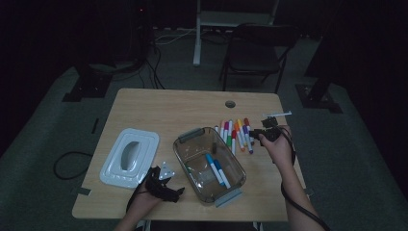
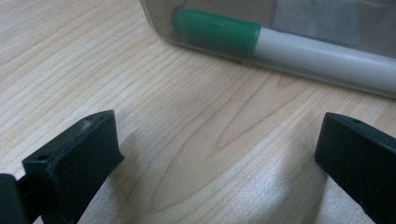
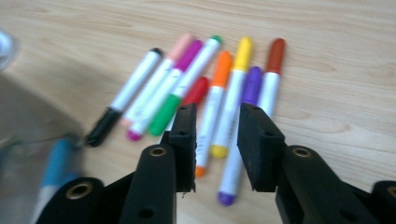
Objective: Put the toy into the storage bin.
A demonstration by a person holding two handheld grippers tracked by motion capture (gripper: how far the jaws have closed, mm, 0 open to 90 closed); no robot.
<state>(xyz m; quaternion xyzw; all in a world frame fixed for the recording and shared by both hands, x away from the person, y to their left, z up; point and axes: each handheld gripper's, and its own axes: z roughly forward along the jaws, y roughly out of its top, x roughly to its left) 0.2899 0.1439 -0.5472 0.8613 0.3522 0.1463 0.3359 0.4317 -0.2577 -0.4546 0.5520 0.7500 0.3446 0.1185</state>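
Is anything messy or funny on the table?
Nothing is spilled or broken. The white lid lies off the clear box, beside it on the table. A few markers are in the box, but most of the markers still lie in a loose, crooked bunch on the wood next to it, some overlapping.

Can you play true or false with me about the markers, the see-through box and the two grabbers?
1. The white lid is on the box. False: it lies on the table, left of the clear box.
2. Blue markers lie inside the box. True.
3. The right gripper holds a marker. False: its jaws are over the loose markers, nothing pinched.
4. The left gripper has its jaws wide apart over bare wood. True.
5. All markers are packed away. False: a row lies on the table.
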